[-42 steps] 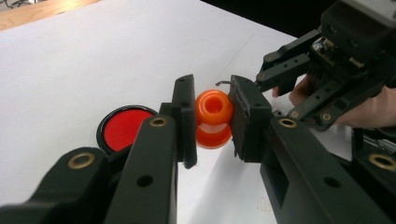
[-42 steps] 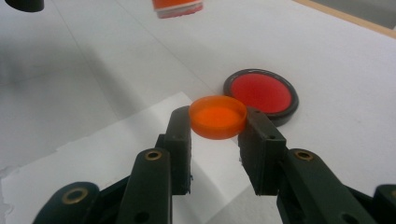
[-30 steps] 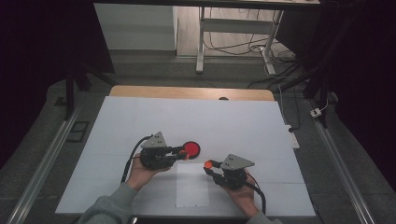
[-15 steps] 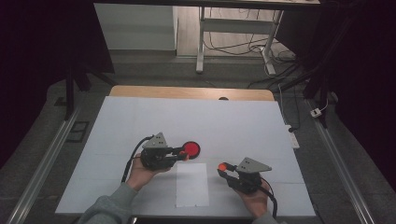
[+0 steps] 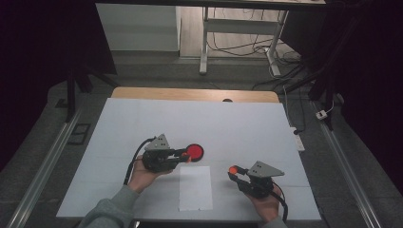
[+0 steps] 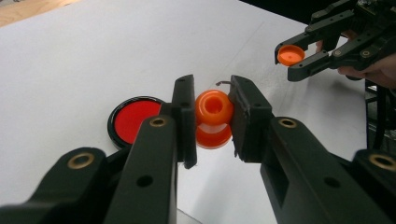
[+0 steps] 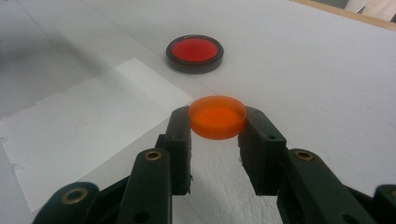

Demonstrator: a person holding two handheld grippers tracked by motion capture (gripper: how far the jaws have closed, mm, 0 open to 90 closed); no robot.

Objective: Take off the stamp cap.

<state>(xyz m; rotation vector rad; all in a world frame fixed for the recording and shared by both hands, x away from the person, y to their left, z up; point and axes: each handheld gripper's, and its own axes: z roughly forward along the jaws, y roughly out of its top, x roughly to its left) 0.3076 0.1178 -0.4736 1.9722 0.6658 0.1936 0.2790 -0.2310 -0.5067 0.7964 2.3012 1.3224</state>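
Observation:
My left gripper (image 6: 213,114) is shut on a small orange bottle-like piece (image 6: 213,108) with its round open neck facing the camera. It is held just above the table, next to a red disc with a black rim (image 6: 134,119). In the high view this left gripper (image 5: 184,155) sits left of centre, its tips against the red disc (image 5: 195,151). My right gripper (image 7: 218,122) is shut on a flat orange cap (image 7: 217,116), held level over the table. The right gripper (image 5: 234,170) is at the front right, apart from the left one, with the cap (image 5: 233,168) at its tips.
A white paper sheet (image 5: 195,187) lies flat near the front edge between my hands. The white table cover (image 5: 237,123) stretches away behind, with a wooden strip (image 5: 190,94) at the far edge. Metal rails (image 5: 45,166) run along both sides of the table.
My right gripper has moved to the right with the orange cap, away from the left gripper's tips. The left gripper and the red disc have stayed where they were.

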